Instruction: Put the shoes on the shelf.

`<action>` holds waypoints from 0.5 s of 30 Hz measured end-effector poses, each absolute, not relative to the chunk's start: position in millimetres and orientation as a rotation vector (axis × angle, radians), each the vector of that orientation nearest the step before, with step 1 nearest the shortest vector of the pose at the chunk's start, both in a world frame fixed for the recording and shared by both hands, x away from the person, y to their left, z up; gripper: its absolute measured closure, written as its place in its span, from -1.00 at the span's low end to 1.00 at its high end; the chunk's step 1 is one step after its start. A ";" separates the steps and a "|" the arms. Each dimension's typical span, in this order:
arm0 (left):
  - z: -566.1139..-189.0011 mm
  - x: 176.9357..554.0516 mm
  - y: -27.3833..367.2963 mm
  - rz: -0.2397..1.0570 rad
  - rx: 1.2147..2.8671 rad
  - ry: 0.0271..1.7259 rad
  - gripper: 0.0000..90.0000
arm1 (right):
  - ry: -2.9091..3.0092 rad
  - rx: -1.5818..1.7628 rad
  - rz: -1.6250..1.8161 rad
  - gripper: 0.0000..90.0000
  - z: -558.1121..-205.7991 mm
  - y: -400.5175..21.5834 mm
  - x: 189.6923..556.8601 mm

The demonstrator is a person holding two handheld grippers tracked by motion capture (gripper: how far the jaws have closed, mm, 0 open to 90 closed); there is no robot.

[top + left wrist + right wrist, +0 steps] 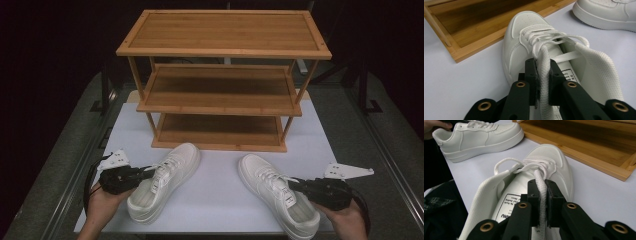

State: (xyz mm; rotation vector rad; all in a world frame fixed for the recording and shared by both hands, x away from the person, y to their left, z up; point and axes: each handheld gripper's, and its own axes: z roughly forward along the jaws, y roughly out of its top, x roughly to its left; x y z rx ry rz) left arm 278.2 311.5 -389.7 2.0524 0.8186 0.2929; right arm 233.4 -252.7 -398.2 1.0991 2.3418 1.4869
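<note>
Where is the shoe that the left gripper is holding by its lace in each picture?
High view: left shoe, lower left, beside the left gripper.
Left gripper view: centre, its lace pinched between the jaws.
Right gripper view: top left.
Shared landmark: the wooden rack behind it.

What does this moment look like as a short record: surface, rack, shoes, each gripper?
surface: white table top
rack: three-tier bamboo shoe rack, shelves bare
left shoe: white sneaker, toe toward rack
right shoe: white sneaker, toe toward rack
left gripper: jaws shut on left shoe's lace
right gripper: jaws shut on right shoe's lace
</note>
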 end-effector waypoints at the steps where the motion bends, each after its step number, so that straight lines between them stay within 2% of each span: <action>1: -389.4 278.2 311.6 0.294 2.052 0.820 0.84 | 2.338 1.099 1.492 0.86 -398.4 -253.4 234.0; 15: -378.2 273.9 312.7 0.296 2.021 0.806 0.87 | 2.329 1.101 1.517 0.87 -390.9 -258.0 237.0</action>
